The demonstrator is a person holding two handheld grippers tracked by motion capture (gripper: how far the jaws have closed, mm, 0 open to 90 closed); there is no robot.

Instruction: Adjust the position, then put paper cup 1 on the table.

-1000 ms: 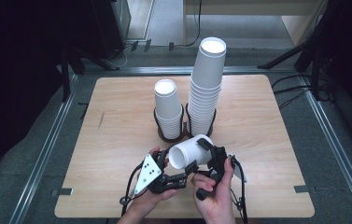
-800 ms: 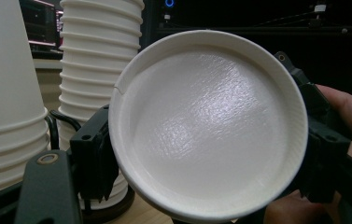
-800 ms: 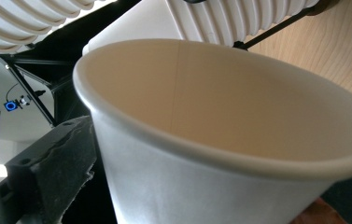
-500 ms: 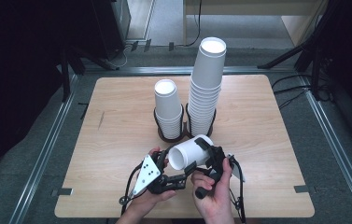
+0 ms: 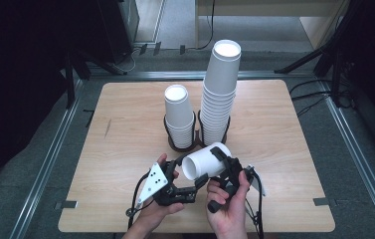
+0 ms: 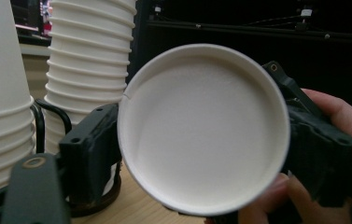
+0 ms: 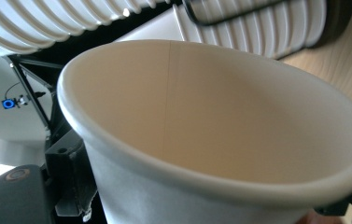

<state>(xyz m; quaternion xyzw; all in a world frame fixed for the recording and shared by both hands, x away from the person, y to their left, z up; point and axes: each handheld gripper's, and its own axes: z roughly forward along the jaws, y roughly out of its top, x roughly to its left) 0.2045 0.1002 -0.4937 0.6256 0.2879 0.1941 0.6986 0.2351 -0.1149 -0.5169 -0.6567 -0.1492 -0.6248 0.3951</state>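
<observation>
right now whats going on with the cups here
A person is passing a single white paper cup between two hand-held tools above the near side of the wooden table. The cup lies on its side. The right tool has just been closing and sits around its rim end, while the left tool, at its base end, has just been opening. Behind stand a short stack and a tall stack of cups in a black holder.

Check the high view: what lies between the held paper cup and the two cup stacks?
Only bare wooden table separates the paper cup, held on its side, from the short stack and tall stack in their black holders.
</observation>
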